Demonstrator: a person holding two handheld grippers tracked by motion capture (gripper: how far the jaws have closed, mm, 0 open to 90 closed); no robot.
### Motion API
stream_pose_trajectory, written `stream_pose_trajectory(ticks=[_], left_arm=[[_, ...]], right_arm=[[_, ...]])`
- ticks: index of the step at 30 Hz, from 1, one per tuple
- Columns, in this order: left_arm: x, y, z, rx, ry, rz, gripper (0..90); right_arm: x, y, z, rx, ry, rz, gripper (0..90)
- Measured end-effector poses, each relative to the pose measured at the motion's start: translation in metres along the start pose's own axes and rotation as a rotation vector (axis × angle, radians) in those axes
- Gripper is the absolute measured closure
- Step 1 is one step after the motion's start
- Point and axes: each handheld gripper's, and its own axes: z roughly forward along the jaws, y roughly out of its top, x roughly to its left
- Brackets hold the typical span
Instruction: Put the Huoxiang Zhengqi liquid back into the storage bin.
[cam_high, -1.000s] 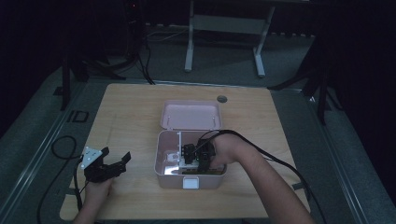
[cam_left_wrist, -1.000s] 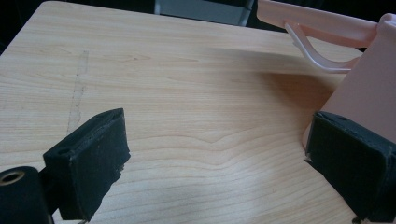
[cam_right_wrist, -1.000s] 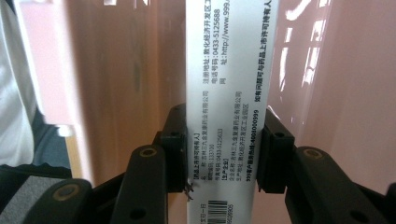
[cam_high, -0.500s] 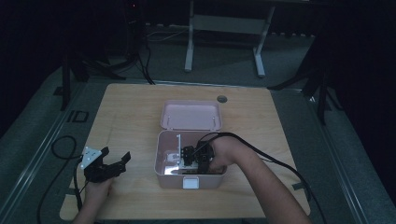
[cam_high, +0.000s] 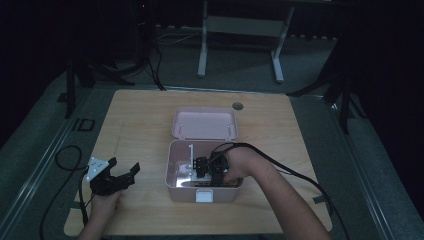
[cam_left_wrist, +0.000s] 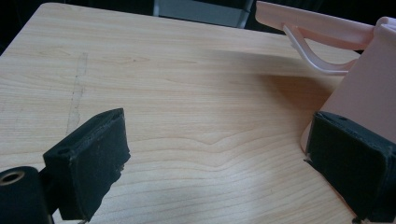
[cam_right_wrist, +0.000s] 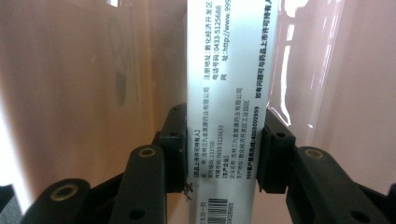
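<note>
Little has shifted since a second ago: the right gripper (cam_right_wrist: 223, 154) stays inside the pink box (cam_high: 172, 170), jaws clamped on a white carton (cam_right_wrist: 231, 70). Its open lid (cam_high: 205, 123) lies behind. Left gripper (cam_high: 122, 175) rests spread open on the table (cam_high: 140, 115).

Pink box (cam_high: 204, 192) walls (tight) around carton (cam_right_wrist: 229, 93)
</note>
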Motion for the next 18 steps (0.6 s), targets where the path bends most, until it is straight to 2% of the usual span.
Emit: stream_pose_trajectory(ticks=[2,6,18], left_arm=[[-0.0001,0.0000,0.0001,0.000,0.000,0.000,6.1],[0.0000,0.0000,0.0000,0.001,0.000,0.000,6.1],[0.0002,0.0001,0.0001,-0.001,0.001,0.001,6.1]], right_arm=[[0.0002,0.0000,0.0003,0.006,-0.001,-0.014,60.3],[-0.0007,-0.0008,0.0024,0.039,-0.009,-0.008,58.0],[-0.0028,-0.0039,-0.0049,0.015,0.001,-0.011,54.2]])
